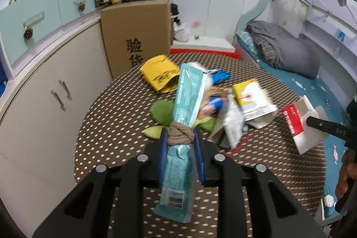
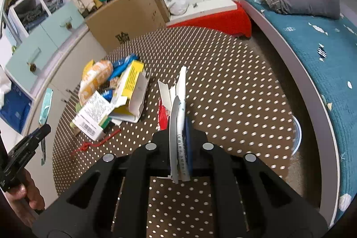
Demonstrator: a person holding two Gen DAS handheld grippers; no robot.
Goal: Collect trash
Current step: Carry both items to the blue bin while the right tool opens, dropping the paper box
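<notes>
A bedroom with a brown polka-dot rug at its centre. Beside the rug stands a cream cabinet; behind it, a cardboard box; opposite, a teal-sheeted bed.

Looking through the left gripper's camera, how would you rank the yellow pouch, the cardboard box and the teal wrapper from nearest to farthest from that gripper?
1. Teal wrapper: clamped in the left gripper.
2. Yellow pouch: on the dotted rug, beyond the trash pile.
3. Cardboard box: standing past the rug's far edge.

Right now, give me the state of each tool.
Left tool: closed on the teal wrapper, together with a beige rope knot.
Right tool: closed on the flattened white-and-red carton.
</notes>
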